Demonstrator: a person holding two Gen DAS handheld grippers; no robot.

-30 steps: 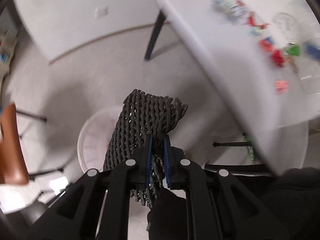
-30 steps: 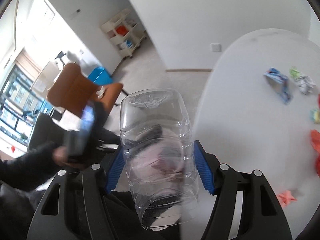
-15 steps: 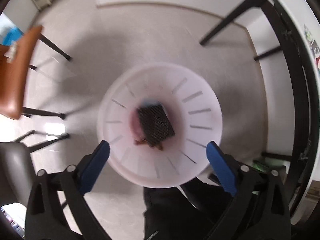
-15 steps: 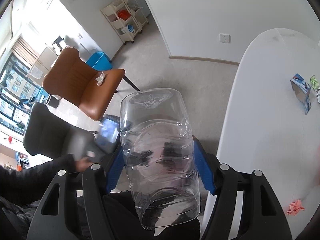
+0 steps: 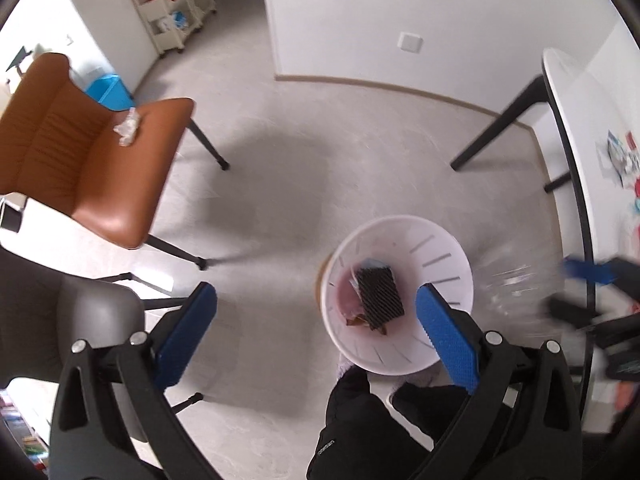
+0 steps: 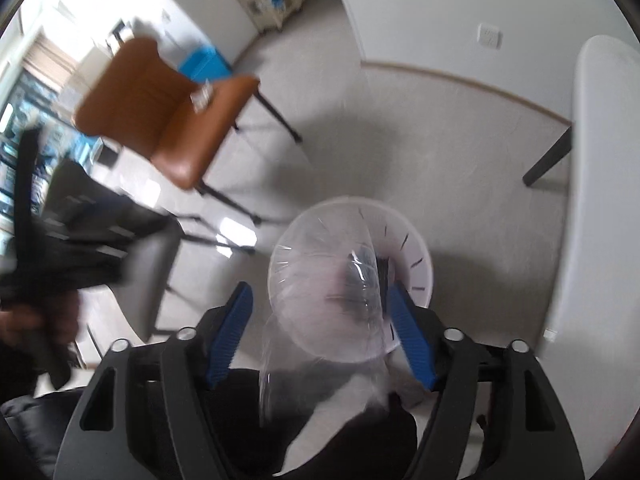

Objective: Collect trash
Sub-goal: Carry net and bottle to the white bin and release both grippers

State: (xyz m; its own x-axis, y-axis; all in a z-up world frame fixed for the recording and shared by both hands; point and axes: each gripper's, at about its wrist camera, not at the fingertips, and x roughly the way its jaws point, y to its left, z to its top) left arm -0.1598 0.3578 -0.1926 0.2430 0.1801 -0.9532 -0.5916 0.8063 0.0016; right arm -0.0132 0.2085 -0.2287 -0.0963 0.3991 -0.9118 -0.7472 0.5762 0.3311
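A white round trash bin stands on the floor beside the table, with the black mesh piece lying inside on other scraps. My left gripper is open and empty above the floor, left of the bin. My right gripper hovers over the bin. A clear plastic bottle sits blurred between its jaws, which stand wider than the bottle. In the left wrist view the right gripper and the blurred bottle show at the right.
A brown leather chair with a crumpled paper on its seat stands to the left. A grey chair is near my left gripper. The white table with small colourful scraps is at the right. A shelf cart stands far back.
My left gripper opened and dropped the mesh piece into the bin, then drew back. My right gripper swung the bottle from above the table to over the bin, and its jaws widened.
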